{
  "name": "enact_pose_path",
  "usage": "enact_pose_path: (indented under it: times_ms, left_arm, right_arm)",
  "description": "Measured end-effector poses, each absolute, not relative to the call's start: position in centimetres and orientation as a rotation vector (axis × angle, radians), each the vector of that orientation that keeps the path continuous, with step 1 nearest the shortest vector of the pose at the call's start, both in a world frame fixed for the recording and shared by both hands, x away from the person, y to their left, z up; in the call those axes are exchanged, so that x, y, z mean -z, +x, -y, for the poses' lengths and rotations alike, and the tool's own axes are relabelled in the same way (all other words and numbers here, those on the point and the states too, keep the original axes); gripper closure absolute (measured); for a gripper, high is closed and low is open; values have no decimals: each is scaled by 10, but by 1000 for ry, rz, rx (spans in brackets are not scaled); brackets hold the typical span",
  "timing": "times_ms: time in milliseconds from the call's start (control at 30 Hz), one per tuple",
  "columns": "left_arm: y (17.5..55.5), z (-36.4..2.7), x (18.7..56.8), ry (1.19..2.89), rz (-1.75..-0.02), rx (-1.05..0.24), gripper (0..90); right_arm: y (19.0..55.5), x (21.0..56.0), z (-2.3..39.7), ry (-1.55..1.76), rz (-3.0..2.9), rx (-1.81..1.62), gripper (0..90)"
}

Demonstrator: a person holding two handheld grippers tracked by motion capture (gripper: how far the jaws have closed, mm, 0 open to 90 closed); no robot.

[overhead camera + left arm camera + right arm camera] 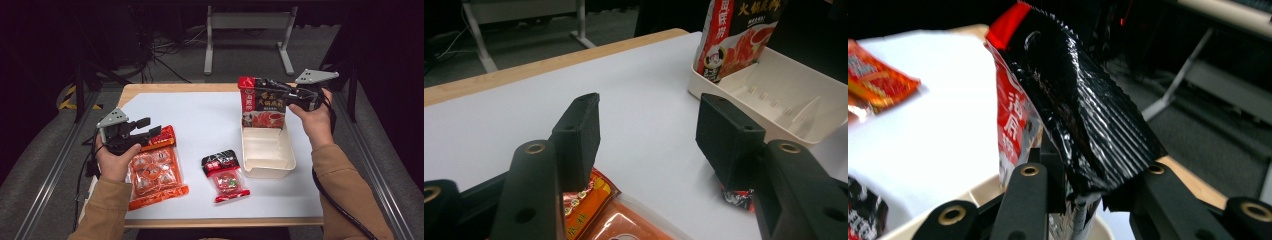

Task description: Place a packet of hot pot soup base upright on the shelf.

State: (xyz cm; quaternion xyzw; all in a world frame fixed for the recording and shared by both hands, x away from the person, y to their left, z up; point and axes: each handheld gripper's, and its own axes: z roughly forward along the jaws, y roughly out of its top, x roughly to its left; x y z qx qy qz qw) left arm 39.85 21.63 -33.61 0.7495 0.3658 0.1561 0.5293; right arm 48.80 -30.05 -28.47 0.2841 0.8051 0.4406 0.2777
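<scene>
The red-and-black pouch [262, 102] stands upright in the far end of the cream tray [282, 167], near the table's far right corner, its lower edge down inside the tray and its crimped top edge clamped between the jaws of the right tool [295, 97]. In the right gripper view that tool [1083, 192] has both jaws pressed on the pouch [1073, 100], so the pouch is gripped, not yet let go. Judging from how things lie, the work is packing the snack packs into the tray, and this first pack is nearly placed: it is in the tray but not yet released, and it would have to be laid down or left leaning. Two packs remain on the white sheet [200, 120]: the small pack [225, 176] lies just left of the tray toward the near edge, and the orange pack [154, 167] lies near the left edge. The left tool [145, 127] hovers over the orange pack's far end, its jaws apart and with nothing between them; in the left gripper view the left tool [649, 132] shows only bare sheet in the gap. So roughly one of three is almost done.
</scene>
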Motion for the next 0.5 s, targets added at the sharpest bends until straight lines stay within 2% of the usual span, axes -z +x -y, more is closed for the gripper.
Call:
enact_pose_path:
  times_ms: [167,500]
  left_arm:
    - [399,-218,337,1786,-881,-375,430]
    - [399,-217,338,1789,-886,-371,421]
  right_arm:
    - [489,304,307,830,-2170,-1196,740]
    - [485,313,317,920,-2162,-1208,744]
